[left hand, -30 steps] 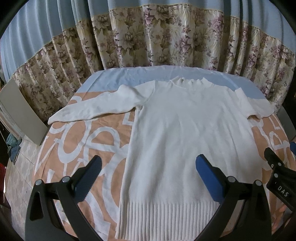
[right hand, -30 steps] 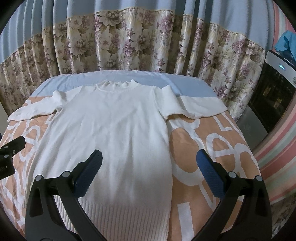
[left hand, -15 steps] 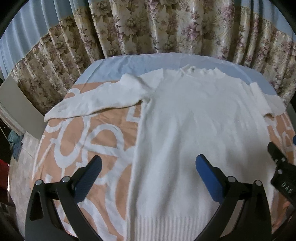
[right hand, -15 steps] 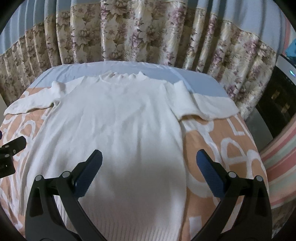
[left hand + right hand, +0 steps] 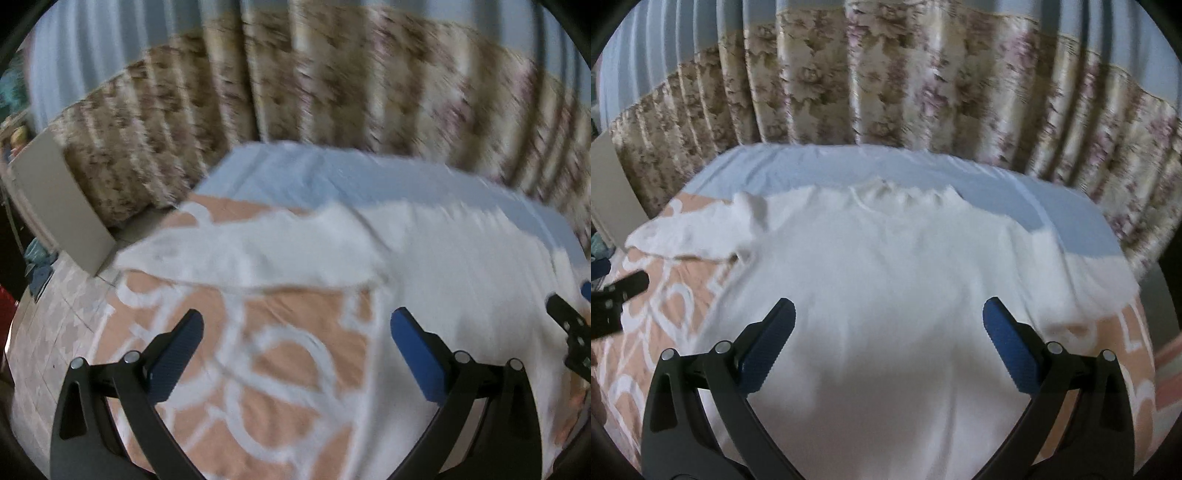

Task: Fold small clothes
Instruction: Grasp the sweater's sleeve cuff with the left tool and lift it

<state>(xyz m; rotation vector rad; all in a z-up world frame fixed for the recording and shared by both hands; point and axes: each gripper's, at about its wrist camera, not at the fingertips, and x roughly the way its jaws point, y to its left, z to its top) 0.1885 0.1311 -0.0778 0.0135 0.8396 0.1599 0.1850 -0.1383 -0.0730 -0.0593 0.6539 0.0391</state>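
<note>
A white knit sweater (image 5: pixel 886 266) lies flat, face up, on a bed, collar (image 5: pixel 901 194) toward the curtains. Its left sleeve (image 5: pixel 251 254) stretches out over the orange-and-white cover. Its right sleeve (image 5: pixel 1082 266) lies out toward the bed's right edge. My left gripper (image 5: pixel 295 332) hovers open over the cover, just short of the left sleeve, with nothing between its fingers. My right gripper (image 5: pixel 888 321) hovers open above the sweater's chest, also holding nothing. The left view is blurred by motion.
The bed has an orange cover with white lettering (image 5: pixel 280 369) and a pale blue sheet (image 5: pixel 820 166) at the far end. Floral curtains (image 5: pixel 886 81) hang behind it. A flat beige board (image 5: pixel 55 206) leans at the left beside tiled floor (image 5: pixel 55 317).
Both grippers have moved forward along the bed toward the collar. The left one has swung left toward the left sleeve; the right one now sits over the chest. Both stay open.
</note>
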